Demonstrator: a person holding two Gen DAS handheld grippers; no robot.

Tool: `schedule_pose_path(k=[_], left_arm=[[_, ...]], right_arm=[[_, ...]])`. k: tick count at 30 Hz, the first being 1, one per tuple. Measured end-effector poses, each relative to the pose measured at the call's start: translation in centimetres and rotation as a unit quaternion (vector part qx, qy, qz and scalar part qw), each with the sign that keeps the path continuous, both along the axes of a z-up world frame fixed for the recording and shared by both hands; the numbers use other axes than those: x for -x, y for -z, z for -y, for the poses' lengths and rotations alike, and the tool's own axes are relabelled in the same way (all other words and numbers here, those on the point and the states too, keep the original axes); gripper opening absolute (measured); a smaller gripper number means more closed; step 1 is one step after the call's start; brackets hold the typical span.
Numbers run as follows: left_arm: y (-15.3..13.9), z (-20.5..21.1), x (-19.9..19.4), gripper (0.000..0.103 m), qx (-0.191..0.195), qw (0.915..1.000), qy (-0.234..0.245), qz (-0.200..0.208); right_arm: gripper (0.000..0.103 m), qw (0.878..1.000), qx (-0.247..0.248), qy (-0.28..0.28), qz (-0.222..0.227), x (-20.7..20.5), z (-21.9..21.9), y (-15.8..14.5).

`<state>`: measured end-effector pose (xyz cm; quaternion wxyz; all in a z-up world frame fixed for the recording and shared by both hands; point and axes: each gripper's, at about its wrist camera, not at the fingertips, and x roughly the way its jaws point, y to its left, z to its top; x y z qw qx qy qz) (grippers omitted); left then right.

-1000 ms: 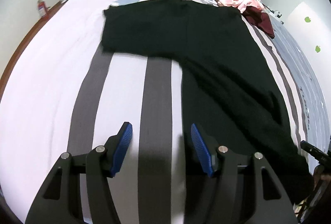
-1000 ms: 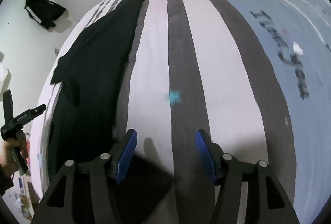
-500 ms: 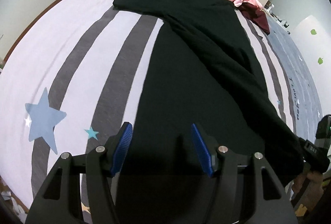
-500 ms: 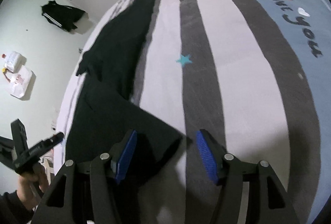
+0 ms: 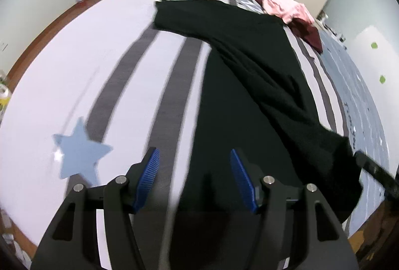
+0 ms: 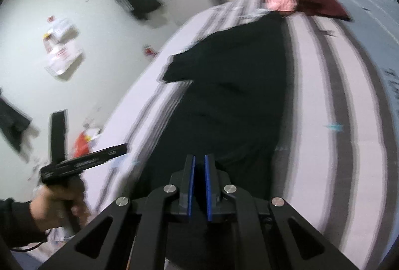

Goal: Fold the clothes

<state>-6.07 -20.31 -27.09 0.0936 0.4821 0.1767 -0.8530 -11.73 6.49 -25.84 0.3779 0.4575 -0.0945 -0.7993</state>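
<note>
The black garment [image 5: 249, 100] is judged soft and limp; its near hem is clamped in the right gripper [image 6: 198, 185], whose jaws have just closed, while the left gripper [image 5: 194, 177] is held apart, empty.

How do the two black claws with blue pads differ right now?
The left gripper stands open, its pads wide apart above the near edge of the black garment. The right gripper has just been closing, and its pads now pinch that garment. The left gripper holds nothing, while the right gripper has cloth between its pads. Both have black frames and blue ribbed pads.
</note>
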Motion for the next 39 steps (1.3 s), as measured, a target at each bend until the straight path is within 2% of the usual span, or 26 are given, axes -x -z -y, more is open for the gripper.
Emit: schedule_pose_path(k=[5,8,10,14,17,20,23,28,30,31,32,35,39], left_arm=[[-0.2,2.6,-3.3,0.057,-0.009,0.9998,-0.019,0.004],[0.7,3.5,-4.8,0.057,-0.038,0.9988,-0.027,0.012],[1.1,3.3,-5.3,0.057,-0.058,0.9979,-0.025,0.013],[1.4,1.2,-5.2,0.057,-0.104,0.9945,0.007,0.006],[1.5,-1.2,-4.8,0.057,-0.118,0.992,0.044,0.006],[2.1,-4.1,-4.2,0.057,-0.098,0.9914,0.086,0.018],[3.2,-6.0,-3.8,0.057,-0.07,0.9919,0.102,0.03],[4.9,-7.8,-2.8,0.056,-0.027,0.9917,0.121,0.033],[5.5,-8.6,-2.5,0.043,-0.013,0.9895,0.139,0.038],[5.7,-9.0,-2.5,0.016,-0.005,0.9882,0.148,0.039],[5.7,-9.4,-2.6,0.006,0.004,0.9868,0.157,0.039],[5.3,-10.2,-3.3,0.005,0.008,0.9835,0.178,0.03],[2.6,-8.4,-4.7,0.004,-0.044,0.9886,0.143,-0.007]], right_arm=[[0.007,0.998,0.031,-0.045,0.036,-3.6,7.4,0.4],[0.007,0.996,0.023,-0.077,0.049,-5.8,10.3,1.4],[0.012,0.993,0.021,-0.091,0.066,-7.1,10.6,2.0],[0.031,0.991,-0.01,-0.111,0.068,-9.8,7.5,2.4],[0.036,0.993,-0.038,-0.094,0.059,-9.9,3.4,2.2],[0.043,0.995,-0.085,-0.04,0.028,-9.2,-0.4,1.9],[0.053,0.991,-0.131,0.026,-0.001,-7.7,-3.4,2.6],[0.055,0.982,-0.17,0.072,-0.026,-7.0,-6.6,4.0],[0.055,0.981,-0.174,0.073,-0.038,-7.2,-7.4,4.4],[0.055,0.981,-0.176,0.068,-0.043,-7.3,-7.0,4.8],[0.055,0.981,-0.177,0.064,-0.048,-7.4,-6.6,5.1],[0.055,0.979,-0.187,0.047,-0.067,-8.3,-5.7,5.9],[0.055,0.977,-0.195,0.036,-0.079,-9.8,-5.4,6.7]])
